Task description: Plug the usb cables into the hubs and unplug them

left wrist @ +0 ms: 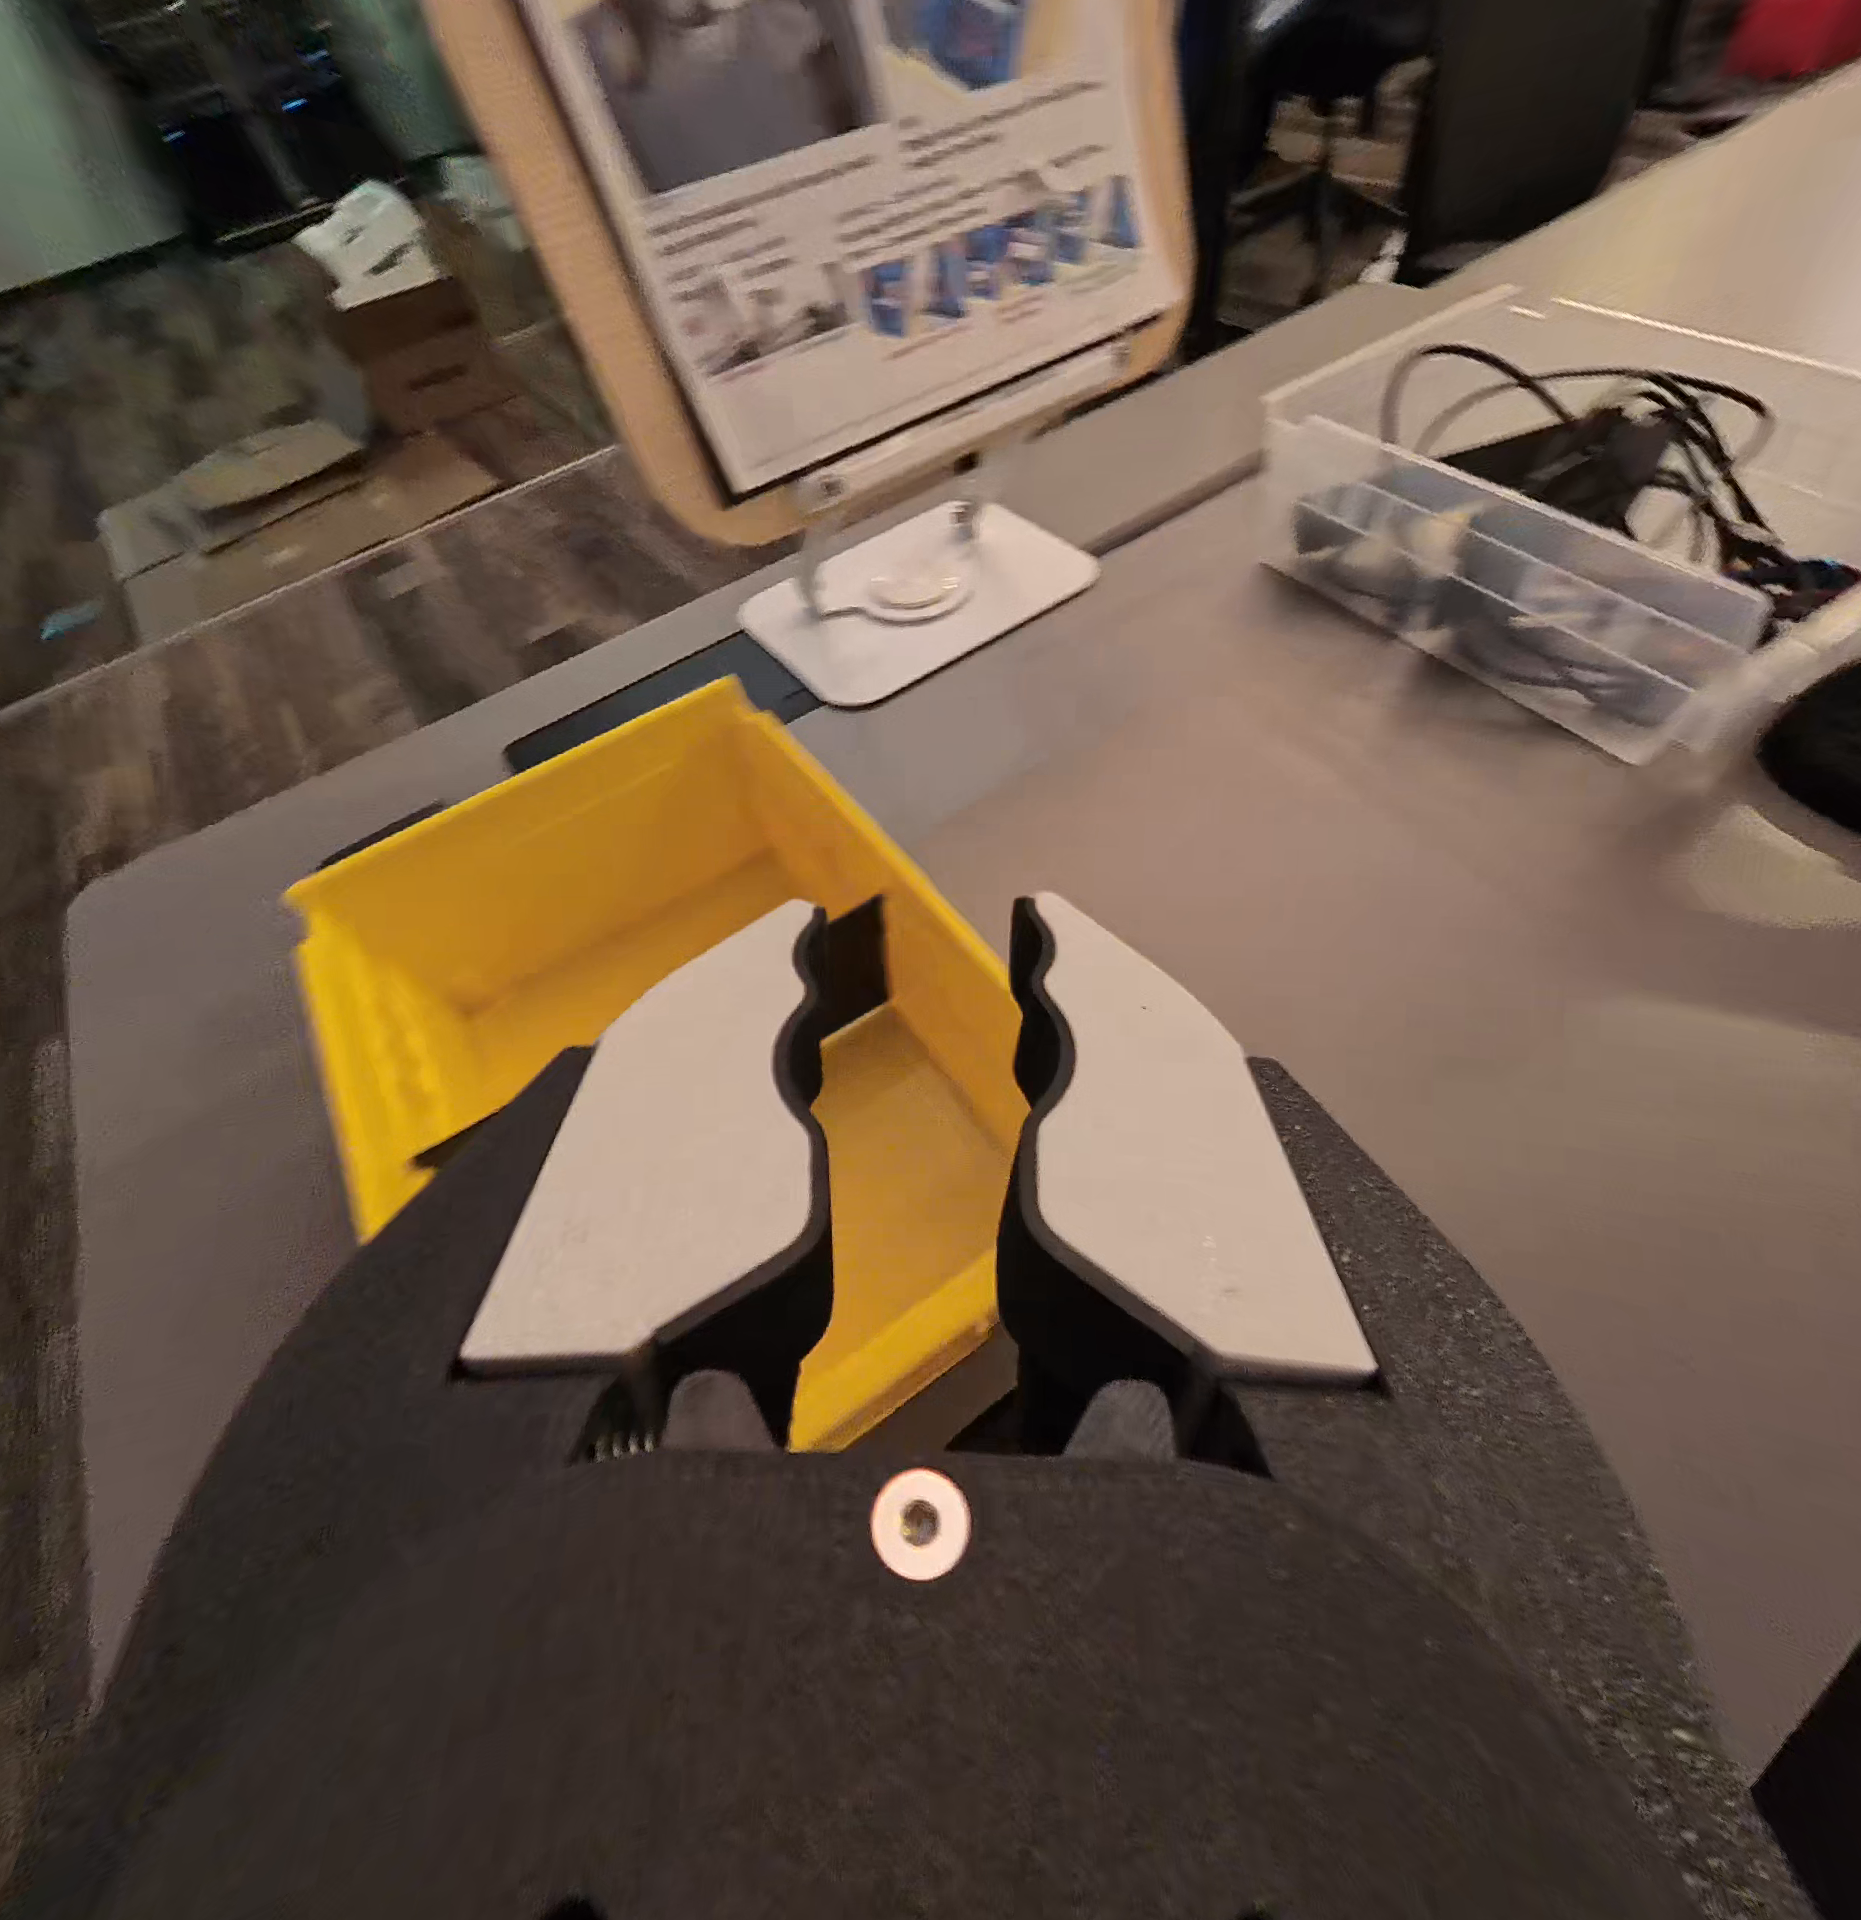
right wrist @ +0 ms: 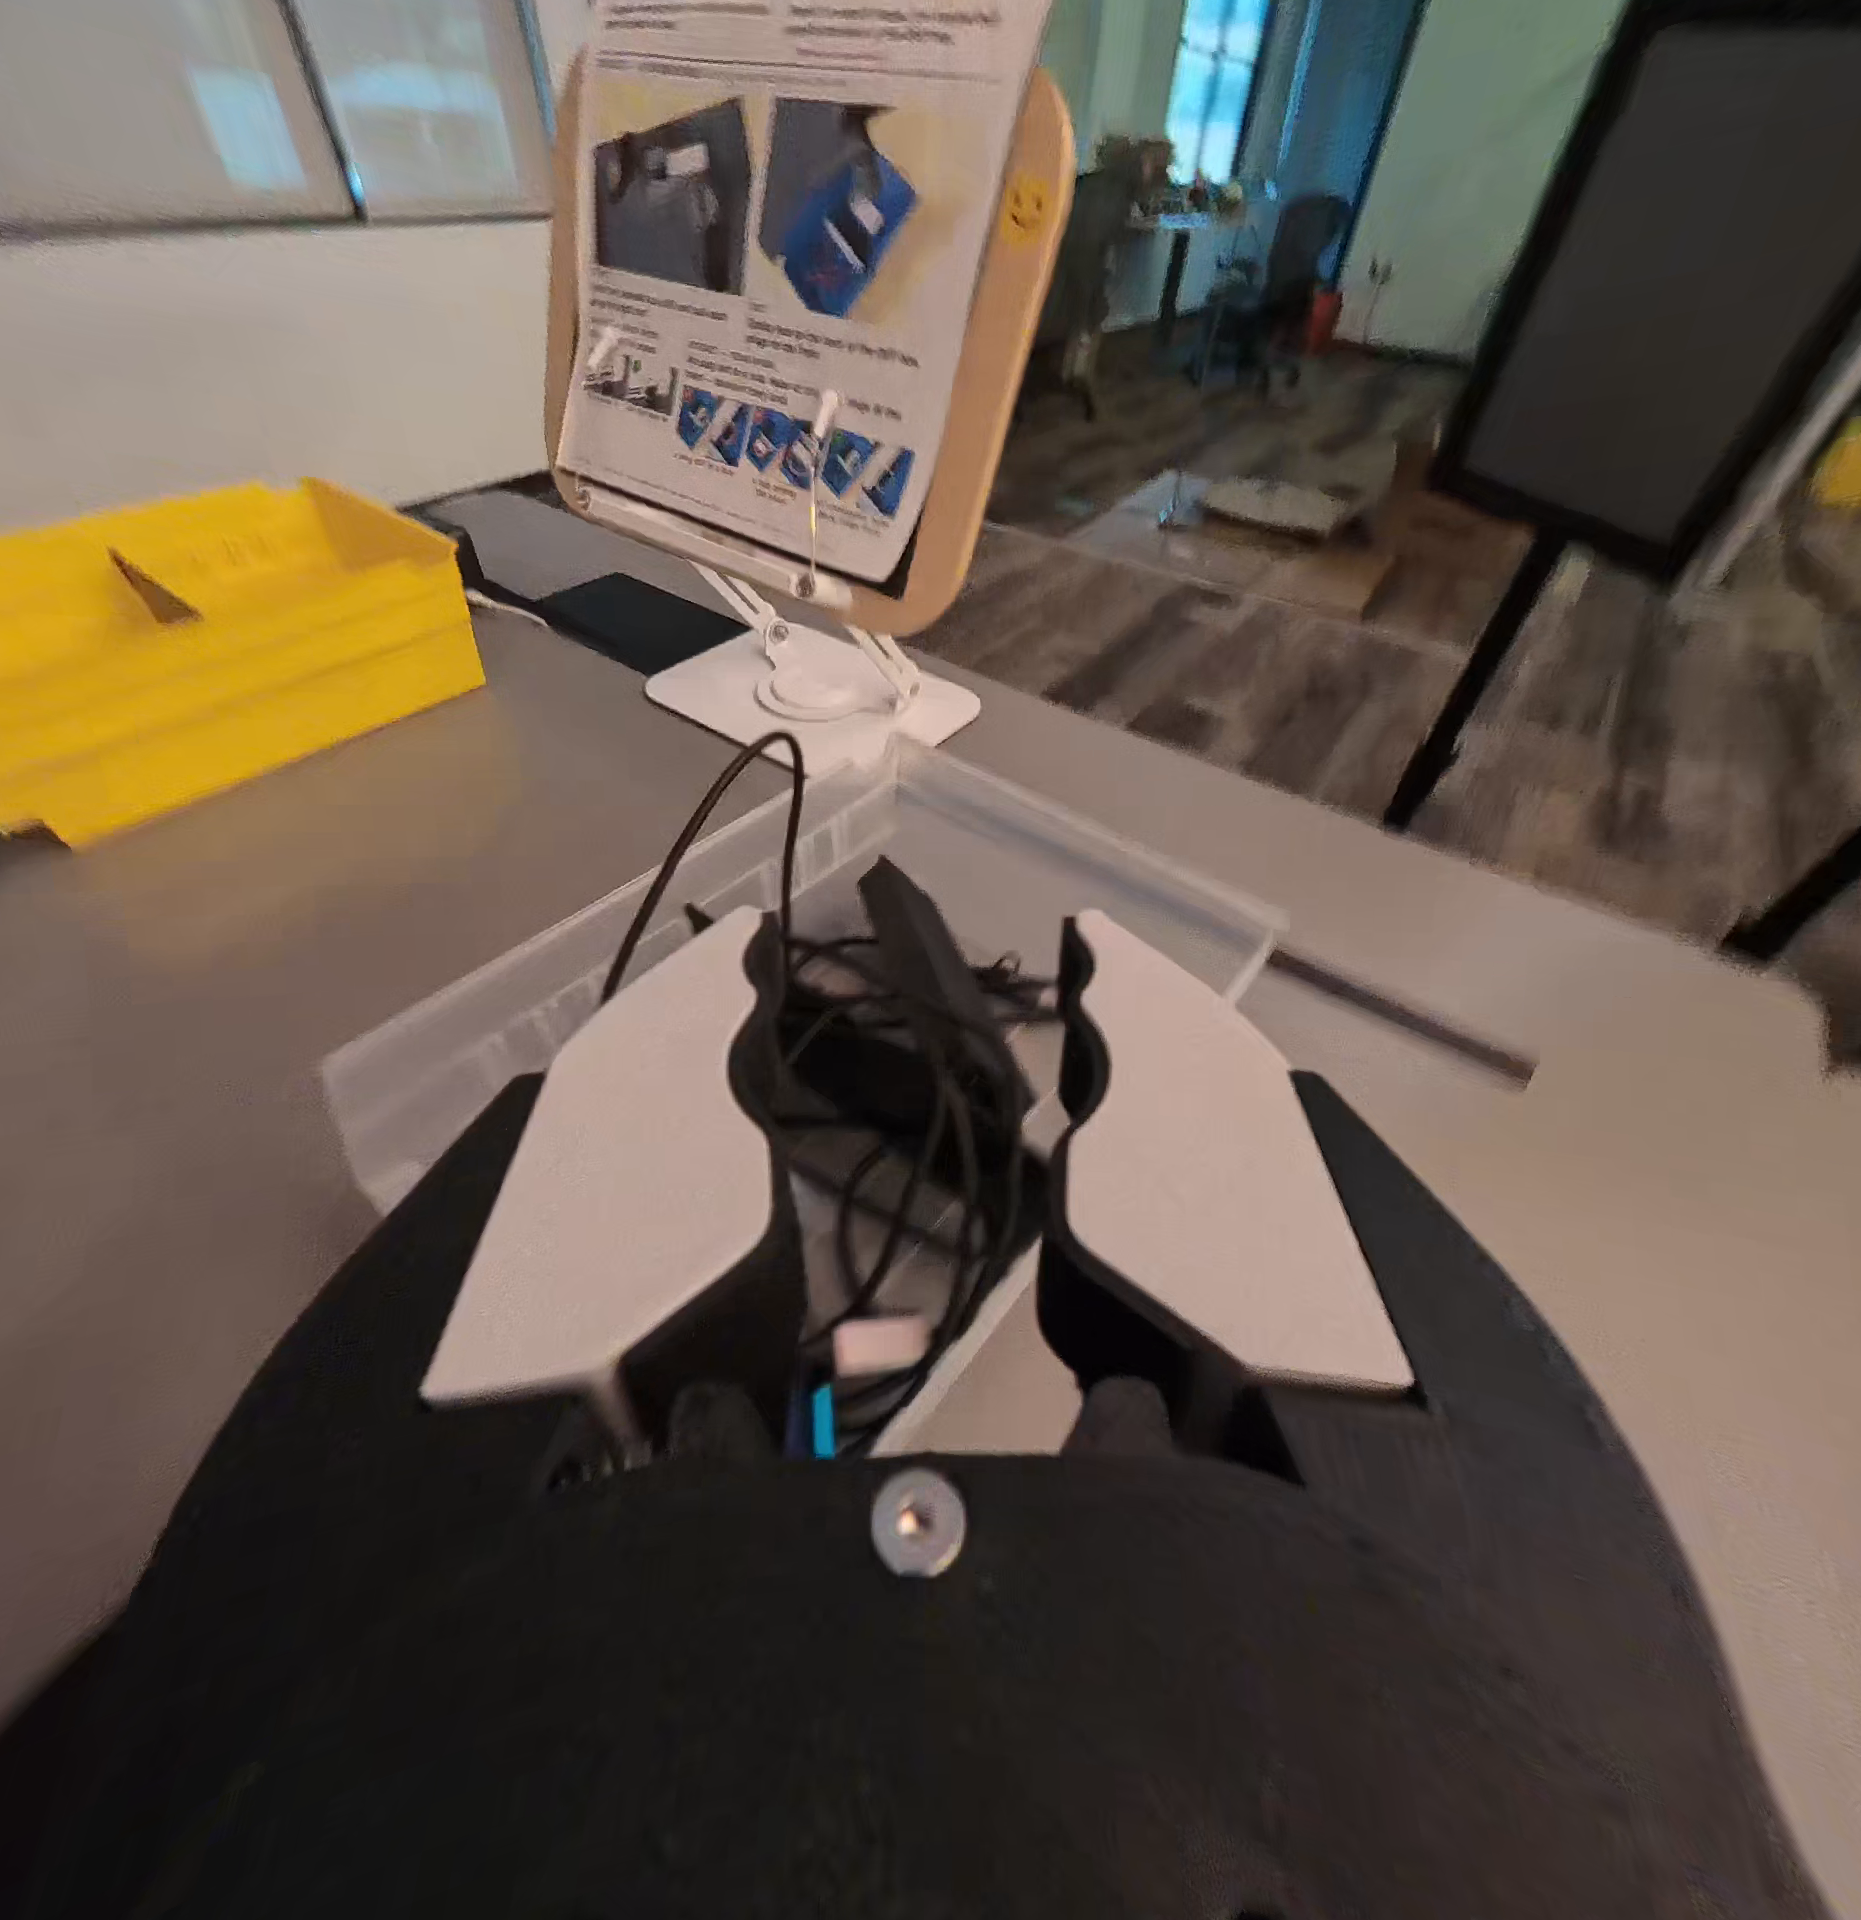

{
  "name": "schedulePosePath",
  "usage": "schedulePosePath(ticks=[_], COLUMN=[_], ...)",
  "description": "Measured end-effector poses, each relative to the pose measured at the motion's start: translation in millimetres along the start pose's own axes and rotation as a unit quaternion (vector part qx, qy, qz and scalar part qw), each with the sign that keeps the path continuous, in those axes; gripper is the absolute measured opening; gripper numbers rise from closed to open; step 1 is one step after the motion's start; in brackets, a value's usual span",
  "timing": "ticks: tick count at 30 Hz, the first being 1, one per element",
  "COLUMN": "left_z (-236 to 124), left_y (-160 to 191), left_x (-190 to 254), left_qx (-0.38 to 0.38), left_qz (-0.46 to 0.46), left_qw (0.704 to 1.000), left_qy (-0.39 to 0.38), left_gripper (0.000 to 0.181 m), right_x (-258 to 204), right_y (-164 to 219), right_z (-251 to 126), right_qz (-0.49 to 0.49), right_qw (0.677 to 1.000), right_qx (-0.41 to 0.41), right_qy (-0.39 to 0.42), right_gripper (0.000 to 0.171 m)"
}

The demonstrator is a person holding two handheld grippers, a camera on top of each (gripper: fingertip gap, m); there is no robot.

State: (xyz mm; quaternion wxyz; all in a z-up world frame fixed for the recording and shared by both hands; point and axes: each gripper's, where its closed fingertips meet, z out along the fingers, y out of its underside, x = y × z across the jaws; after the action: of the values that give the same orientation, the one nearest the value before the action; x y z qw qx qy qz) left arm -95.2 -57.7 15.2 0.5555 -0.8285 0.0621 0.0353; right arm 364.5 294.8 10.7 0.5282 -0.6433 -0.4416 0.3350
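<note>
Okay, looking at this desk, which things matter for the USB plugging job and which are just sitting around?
For the job:
- tangle of black cables, with what may be a hub among them
- clear tray holding them
- right gripper, open above the tray
- left gripper, open

Just lying about:
- yellow bin
- instruction sheet on its stand
- grey desk

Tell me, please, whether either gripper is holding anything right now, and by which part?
Nothing is held. The left gripper is open above the yellow bin; the right gripper is open over the tangled black cables in the clear bin.
</note>
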Motion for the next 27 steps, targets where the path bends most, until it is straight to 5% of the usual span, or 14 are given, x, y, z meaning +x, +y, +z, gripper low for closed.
schedulePosePath(ticks=[6, 13, 17, 21, 24, 27], left_z=[-28.8, -20.2, -11.0, 4.1, 8.9, 14.3], left_y=[56.1, 121.3, 146.1, 164.2, 181.6, 200.3], left_x=[-93.2, -122.9, -142.6, -139.7, -139.6, -128.8], left_qx=[-0.082, -0.170, -0.228, -0.281, -0.330, -0.376], left_qz=[-0.114, -0.221, -0.211, -0.229, -0.213, -0.223], left_qw=[0.986, 0.957, 0.944, 0.929, 0.916, 0.897], left_qy=[-0.089, -0.085, -0.116, -0.082, -0.085, -0.063], left_gripper=[0.027, 0.046, 0.058, 0.058, 0.051, 0.022], right_x=[3.2, -12.2, 14.2, 21.7, 18.6, 9.5], right_y=[87.7, 159.0, 163.0, 176.6, 189.7, 192.3], right_z=[-14.3, 5.5, 6.3, 8.2, 12.7, 18.4], right_qz=[0.095, 0.132, 0.067, 0.107, 0.161, 0.213], right_qw=[0.970, 0.893, 0.861, 0.832, 0.819, 0.816], right_qx=[-0.204, -0.412, -0.462, -0.509, -0.529, -0.525], right_qy=[0.094, 0.129, 0.203, 0.192, 0.154, 0.110], right_gripper=[0.060, 0.058, 0.027, 0.033, 0.028, 0.009])
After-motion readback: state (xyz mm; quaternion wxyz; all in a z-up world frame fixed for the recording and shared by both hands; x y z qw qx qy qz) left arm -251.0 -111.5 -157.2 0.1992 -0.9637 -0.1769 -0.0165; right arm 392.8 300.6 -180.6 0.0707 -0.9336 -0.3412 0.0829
